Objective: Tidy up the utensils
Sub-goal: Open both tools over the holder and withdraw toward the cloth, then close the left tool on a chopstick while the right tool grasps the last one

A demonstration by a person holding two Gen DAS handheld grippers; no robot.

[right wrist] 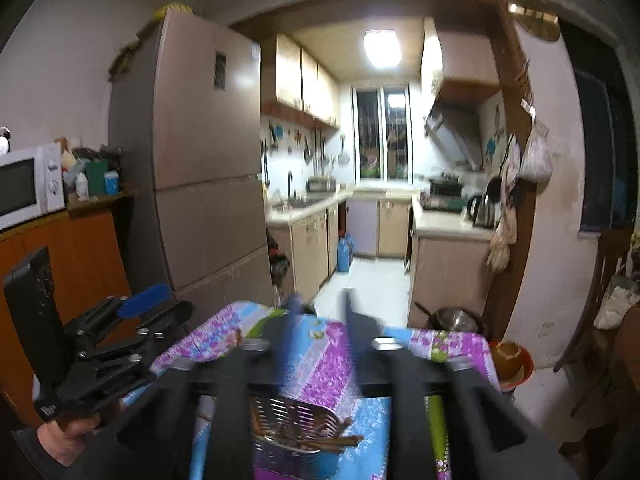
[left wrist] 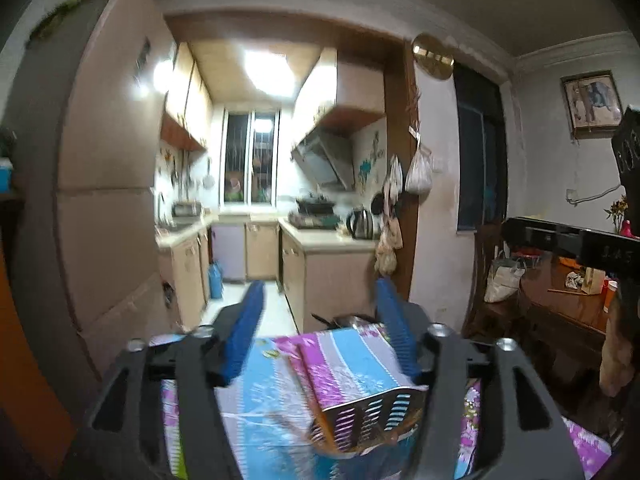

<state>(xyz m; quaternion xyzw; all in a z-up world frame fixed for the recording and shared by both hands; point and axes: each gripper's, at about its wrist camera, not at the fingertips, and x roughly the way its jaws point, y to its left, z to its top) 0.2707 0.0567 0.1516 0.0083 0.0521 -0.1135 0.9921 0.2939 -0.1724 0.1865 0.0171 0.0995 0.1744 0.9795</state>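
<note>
A perforated metal utensil holder (left wrist: 372, 420) stands on the floral tablecloth (left wrist: 264, 396), low and just right of centre in the left wrist view. My left gripper (left wrist: 320, 286) is open above and beyond it, with nothing between its blue fingers (left wrist: 250, 320). In the right wrist view the same holder (right wrist: 296, 420) has wooden chopsticks (right wrist: 332, 438) lying in it. My right gripper (right wrist: 320, 300) is blurred; its fingers stand apart, empty, over the cloth (right wrist: 340, 364) past the holder. The left gripper (right wrist: 156, 308) shows at the left, held by a hand (right wrist: 68, 436).
A tall fridge (right wrist: 200, 152) and an orange cabinet with a microwave (right wrist: 28, 184) stand to the left. The kitchen doorway lies straight ahead. A metal pot (right wrist: 456, 320) sits beyond the table's far edge, an orange bowl (right wrist: 512, 360) at its right corner. A dark wooden table (left wrist: 568, 304) stands to the right.
</note>
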